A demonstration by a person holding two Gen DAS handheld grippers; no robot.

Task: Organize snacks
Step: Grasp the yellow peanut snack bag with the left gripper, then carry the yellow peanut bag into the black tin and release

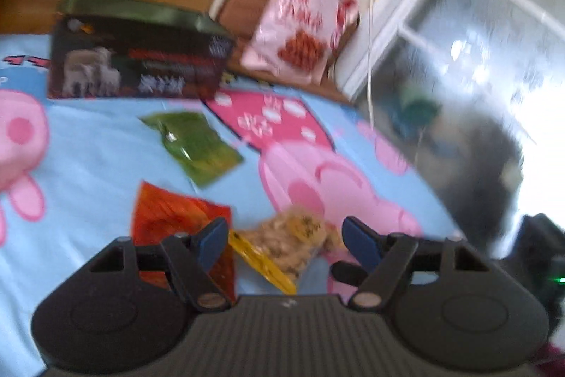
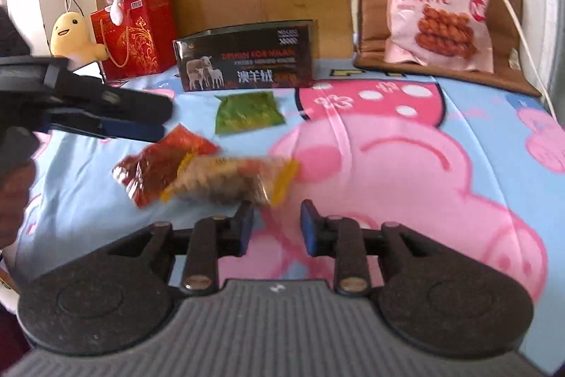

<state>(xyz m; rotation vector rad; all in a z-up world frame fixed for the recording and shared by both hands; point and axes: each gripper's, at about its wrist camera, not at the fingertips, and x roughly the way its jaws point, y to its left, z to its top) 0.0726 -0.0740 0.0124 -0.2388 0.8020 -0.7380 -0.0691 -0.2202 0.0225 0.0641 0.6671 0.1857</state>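
Blue cartoon bedsheet [image 2: 406,218] holds dark open box [image 2: 247,59] at back. Green packet [image 2: 247,113], red packet [image 2: 155,168], yellow-edged nut packet [image 2: 229,181] lie loose before it. Left gripper [image 1: 284,241] and right gripper [image 2: 277,225] both released, empty, near nut packet. Likely step: approach for pickup; next, close on nut packet.

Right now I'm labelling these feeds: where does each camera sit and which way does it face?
Left wrist: behind the left claw, open, facing the peanut pack, box and window.
Right wrist: behind the right claw, open, facing the box and headboard; the left claw enters at left.
Shared: peanut pack, box, pink bag.
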